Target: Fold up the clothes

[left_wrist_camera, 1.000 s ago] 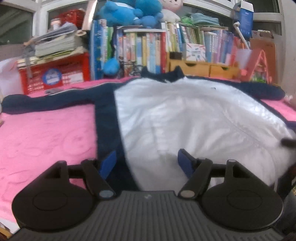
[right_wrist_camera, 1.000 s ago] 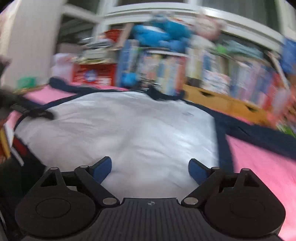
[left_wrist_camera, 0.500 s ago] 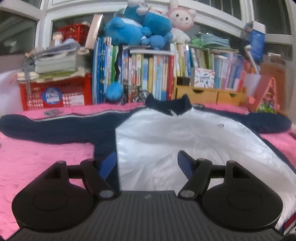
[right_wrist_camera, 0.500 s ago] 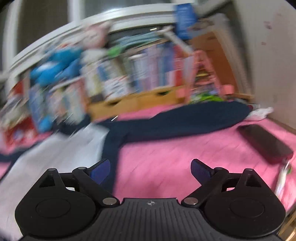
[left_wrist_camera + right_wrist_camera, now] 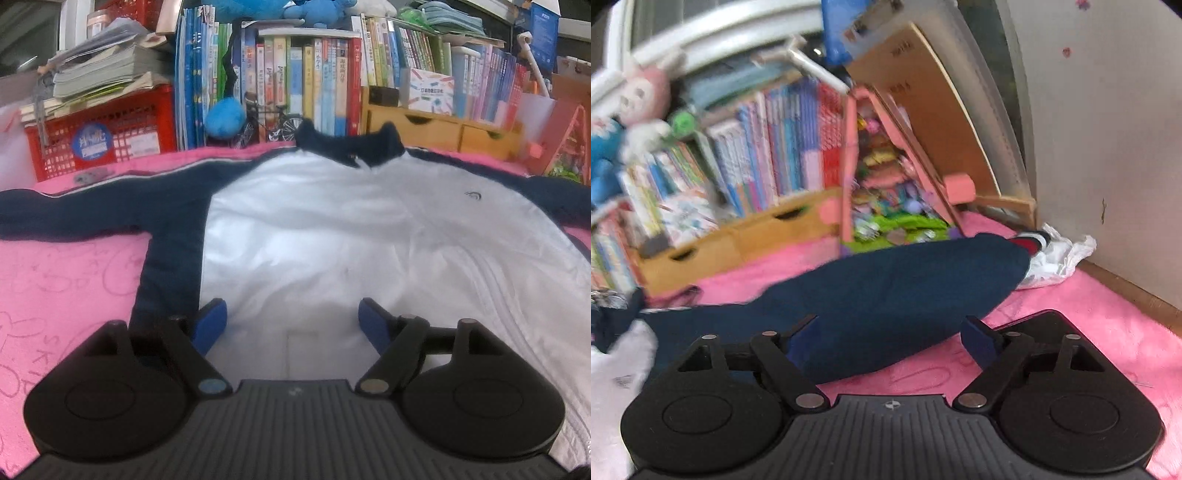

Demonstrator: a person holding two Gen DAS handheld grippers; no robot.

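Note:
A jacket with a white body (image 5: pixel 332 240), navy sleeves and a navy collar (image 5: pixel 347 142) lies spread flat on a pink blanket (image 5: pixel 66 280). My left gripper (image 5: pixel 291 310) hovers over the lower part of the white body, near the navy side panel. Its jaws are opening and nothing is between them. In the right wrist view the jacket's right navy sleeve (image 5: pixel 886 288) stretches across the pink blanket (image 5: pixel 1108 332). My right gripper (image 5: pixel 890 325) is just above it with its jaws closing. The sleeve lies under the blue fingertips, and they do not press on it.
Bookshelves, a red crate (image 5: pixel 103 144) and a wooden drawer box (image 5: pixel 436 129) line the far edge. A pink toy frame (image 5: pixel 890 166), a white plastic bag (image 5: pixel 1060 254) and a flat dark object (image 5: pixel 1045 321) lie near the sleeve end. A wall (image 5: pixel 1108 147) closes off the right.
My right gripper swung right, from over the white body to over the right sleeve, and rolled. The left gripper shifted sideways over the jacket, so the collar now sits centred in its view.

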